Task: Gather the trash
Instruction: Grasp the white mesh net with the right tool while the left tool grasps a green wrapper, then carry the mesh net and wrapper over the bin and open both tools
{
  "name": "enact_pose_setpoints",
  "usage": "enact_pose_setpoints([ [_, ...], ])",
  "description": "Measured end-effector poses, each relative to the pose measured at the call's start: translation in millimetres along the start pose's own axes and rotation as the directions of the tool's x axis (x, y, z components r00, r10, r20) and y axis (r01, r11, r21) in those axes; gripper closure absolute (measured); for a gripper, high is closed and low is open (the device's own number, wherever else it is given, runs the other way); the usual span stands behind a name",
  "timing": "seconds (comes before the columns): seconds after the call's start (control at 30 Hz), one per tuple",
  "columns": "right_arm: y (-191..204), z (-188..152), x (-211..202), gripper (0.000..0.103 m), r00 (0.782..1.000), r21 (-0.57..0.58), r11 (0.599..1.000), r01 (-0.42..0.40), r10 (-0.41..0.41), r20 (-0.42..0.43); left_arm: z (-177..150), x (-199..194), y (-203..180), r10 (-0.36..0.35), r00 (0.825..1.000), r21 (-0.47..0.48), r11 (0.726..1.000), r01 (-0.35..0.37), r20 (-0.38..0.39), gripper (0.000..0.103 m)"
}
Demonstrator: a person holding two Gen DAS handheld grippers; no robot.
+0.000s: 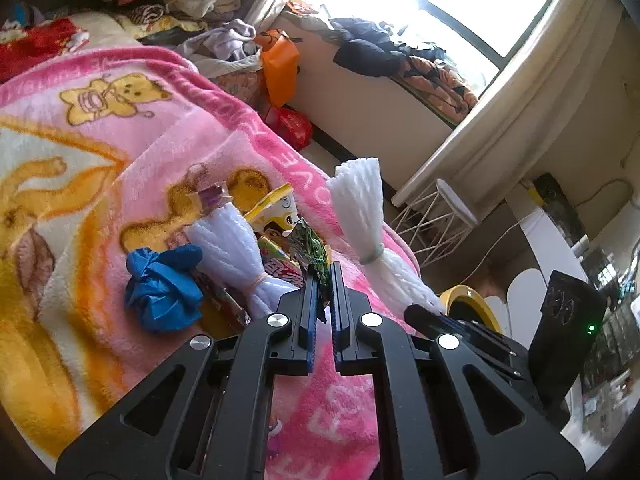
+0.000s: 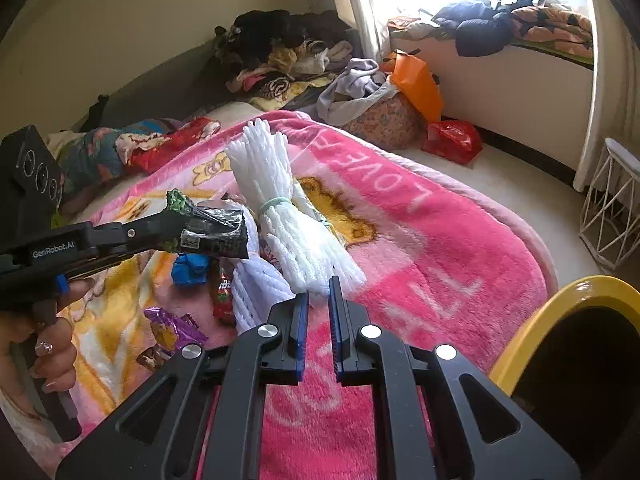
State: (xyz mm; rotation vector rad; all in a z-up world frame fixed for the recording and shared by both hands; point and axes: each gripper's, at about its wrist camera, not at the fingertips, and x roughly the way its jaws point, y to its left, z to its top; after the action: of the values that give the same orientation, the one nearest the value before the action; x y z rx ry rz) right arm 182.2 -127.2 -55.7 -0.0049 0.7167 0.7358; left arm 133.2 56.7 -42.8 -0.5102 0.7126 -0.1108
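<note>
Now left tongs (image 1: 325, 280) clamped on green wrapper (image 1: 310, 250), right tongs (image 2: 319, 294) pinching white foam bundle (image 2: 280, 208) above pink blanket (image 2: 420, 248)

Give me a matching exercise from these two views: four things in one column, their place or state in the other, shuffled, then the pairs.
Things:
1. green wrapper
2. tied white foam net
3. blue glove
4. yellow bin

Place or state:
A. crumpled on the pink blanket
B. gripped by the right tool
C. beside the bed, open mouth
D. gripped by the left tool

Pairs: 1-D, 2-B, 3-A, 4-C
</note>
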Motion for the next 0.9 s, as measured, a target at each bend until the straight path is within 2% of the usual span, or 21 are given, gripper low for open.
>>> enact_pose_setpoints([
  [0.5, -2.6, -7.7, -42.1, 0.093, 0.995, -0.004, 0.997, 0.073, -0.073, 0.064, 0.3, -8.8, -34.2, -0.048, 0.999, 0.072, 0.996, 0.046, 0.024, 0.1],
  [0.9, -20.3, -22.2, -83.6, 0.093, 0.98, 0.05, 0.988, 0.147, -0.152, 0.129, -5.5, -11.4, -70.1, -0.094, 0.995, 0.138, 0.986, 0.09, 0.022, 0.1],
])
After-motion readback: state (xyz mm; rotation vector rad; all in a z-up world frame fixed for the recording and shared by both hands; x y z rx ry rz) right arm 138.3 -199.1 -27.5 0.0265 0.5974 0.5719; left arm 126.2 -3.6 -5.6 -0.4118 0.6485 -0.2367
